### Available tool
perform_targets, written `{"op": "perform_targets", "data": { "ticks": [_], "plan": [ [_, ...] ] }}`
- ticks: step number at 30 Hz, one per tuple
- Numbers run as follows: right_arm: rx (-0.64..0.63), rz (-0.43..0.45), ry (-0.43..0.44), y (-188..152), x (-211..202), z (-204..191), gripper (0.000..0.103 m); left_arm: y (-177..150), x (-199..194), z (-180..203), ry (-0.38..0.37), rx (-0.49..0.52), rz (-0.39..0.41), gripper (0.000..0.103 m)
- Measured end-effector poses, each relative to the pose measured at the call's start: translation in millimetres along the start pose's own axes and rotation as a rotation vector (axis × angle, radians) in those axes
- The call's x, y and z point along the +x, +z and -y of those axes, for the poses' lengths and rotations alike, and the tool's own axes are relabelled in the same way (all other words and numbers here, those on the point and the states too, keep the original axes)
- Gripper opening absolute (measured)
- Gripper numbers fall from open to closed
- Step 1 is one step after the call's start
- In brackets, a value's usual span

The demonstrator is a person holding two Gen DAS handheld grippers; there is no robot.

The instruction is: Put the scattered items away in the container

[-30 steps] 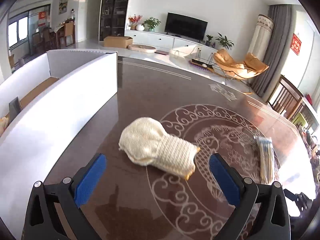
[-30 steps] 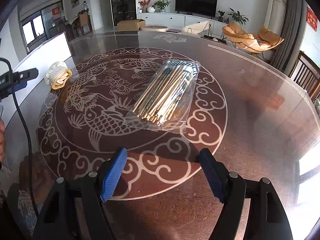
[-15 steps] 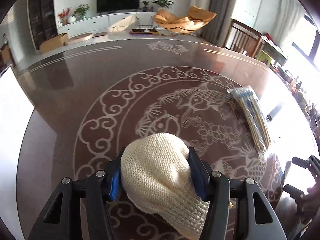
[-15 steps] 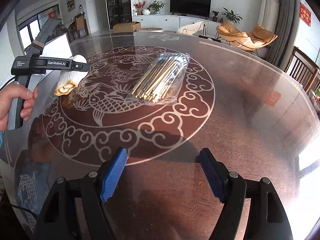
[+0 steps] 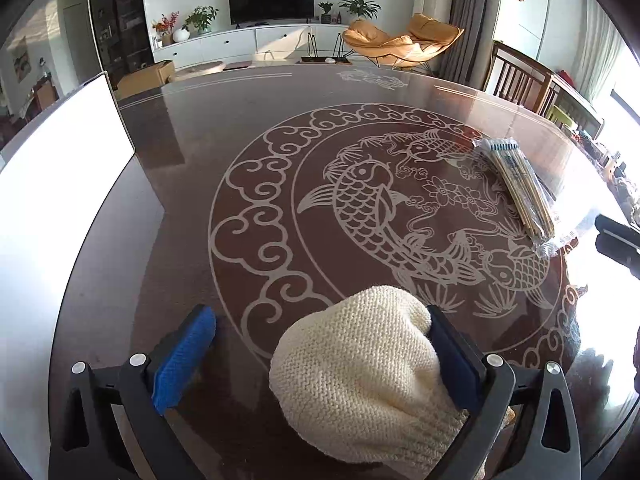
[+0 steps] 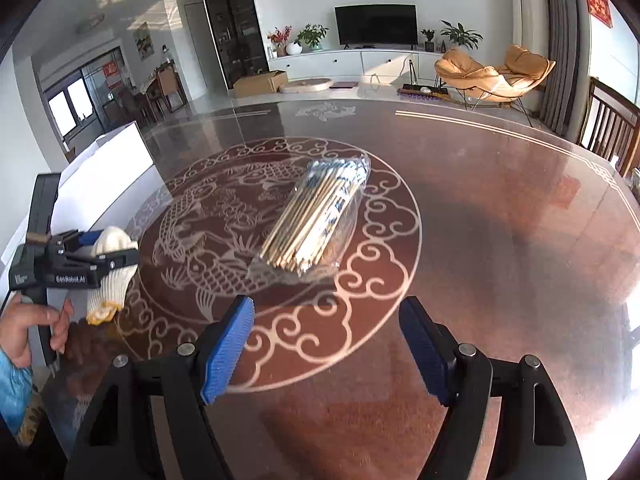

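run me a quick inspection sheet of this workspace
surface: dark round table with a glossy top and a koi pattern
job's things: cream knit glove between the left gripper's fingers, far from the white container; bagged chopsticks lying flat on the pattern
clutter: nothing seen
grippers: left gripper open, glove against its right pad only, gap at the other pad; right gripper open and empty, short of the chopsticks
cables: nothing seen
surroundings: living room with a TV, orange lounge chair, cardboard box
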State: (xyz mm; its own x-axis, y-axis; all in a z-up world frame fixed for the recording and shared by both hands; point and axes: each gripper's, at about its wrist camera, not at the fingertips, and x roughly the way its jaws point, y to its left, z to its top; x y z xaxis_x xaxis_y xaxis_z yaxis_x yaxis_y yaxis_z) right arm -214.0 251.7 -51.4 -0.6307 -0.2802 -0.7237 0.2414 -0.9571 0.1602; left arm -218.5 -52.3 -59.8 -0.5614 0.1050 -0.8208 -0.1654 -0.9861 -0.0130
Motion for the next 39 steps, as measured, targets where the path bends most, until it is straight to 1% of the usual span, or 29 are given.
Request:
{"op": "perform_targets", "data": {
  "ticks": [2,4,6,8,9,10,11,12,14,17,19,21,23,25,26,27,28,32,35,39],
  "plan": [
    [0.034,-0.026,0.004,25.5,29.4,-2.2,0.076,-0.3,2.1,1.7,0.015,0.004,-0.006,0.103],
    [0.036,-0.056,-0.028,44.5,59.7,-8.7,0.076,-2.2,1.8,2.2,0.019,0.004,-0.007,0.103],
    [0.016,-0.101,-0.071,56.6,88.6,-17.6,0.076,-3.7,1.3,3.1,0.023,0.003,-0.007,0.103],
    [-0.062,-0.125,-0.14,62.6,104.9,-31.8,0.077,-5.0,0.2,3.1,0.024,0.004,-0.008,0.103],
    [-0.11,-0.122,-0.153,63.9,106.8,-39.1,0.072,-5.1,0.0,3.7,0.022,0.005,-0.008,0.103],
    [-0.136,-0.121,-0.14,64.2,106.1,-43.0,0.055,-4.9,0.8,6.2,0.016,0.01,-0.007,0.103],
    [-0.147,-0.12,-0.112,62.9,103.3,-45.9,0.044,-5.3,0.4,8.7,0.004,0.021,-0.006,0.103],
    [-0.17,-0.121,-0.118,59.4,99.4,-49.7,0.039,-4.7,0.5,10.8,-0.006,0.036,-0.006,0.102],
    [-0.22,-0.115,-0.11,45.4,87.0,-53.6,0.037,-2.8,0.3,17.3,-0.029,0.073,-0.001,0.1],
    [-0.203,-0.1,-0.088,15.0,55.8,-38.1,0.037,-0.9,1.3,26.7,-0.046,0.099,-0.001,0.1],
    [-0.173,-0.088,-0.091,-9.9,31.2,-23.3,0.039,1.5,3.1,33.3,-0.037,0.091,-0.003,0.102],
    [-0.141,-0.077,-0.104,-28.0,12.4,-9.5,0.044,6.5,7.2,39.1,-0.023,0.07,-0.008,0.103],
    [-0.104,-0.078,-0.11,-34.8,4.6,1.6,0.053,12.6,11.7,43.4,0.0,0.039,-0.009,0.103],
    [-0.108,-0.085,-0.116,-35.2,6.0,1.1,0.064,17.2,15.3,46.5,0.026,0.0,-0.01,0.103],
    [-0.12,-0.09,-0.127,-34.7,7.6,-1.9,0.068,17.4,15.8,47.3,0.037,-0.014,-0.01,0.103],
    [-0.108,-0.091,-0.143,-34.0,9.4,-1.9,0.075,16.8,15.8,48.2,0.044,-0.019,-0.008,0.103],
    [-0.081,-0.095,-0.145,-32.8,11.5,1.0,0.08,16.5,15.6,47.8,0.043,-0.019,-0.007,0.103],
    [-0.074,-0.097,-0.149,-34.4,10.0,5.6,0.081,7.6,12.2,41.8,0.026,0.001,-0.004,0.103],
    [-0.074,-0.096,-0.149,-35.5,9.6,6.0,0.081,1.9,10.5,37.9,0.036,-0.018,0.012,0.103],
    [-0.075,-0.096,-0.15,-37.3,8.4,7.0,0.081,2.0,11.2,36.6,0.033,-0.021,0.011,0.103]
  ]
}}
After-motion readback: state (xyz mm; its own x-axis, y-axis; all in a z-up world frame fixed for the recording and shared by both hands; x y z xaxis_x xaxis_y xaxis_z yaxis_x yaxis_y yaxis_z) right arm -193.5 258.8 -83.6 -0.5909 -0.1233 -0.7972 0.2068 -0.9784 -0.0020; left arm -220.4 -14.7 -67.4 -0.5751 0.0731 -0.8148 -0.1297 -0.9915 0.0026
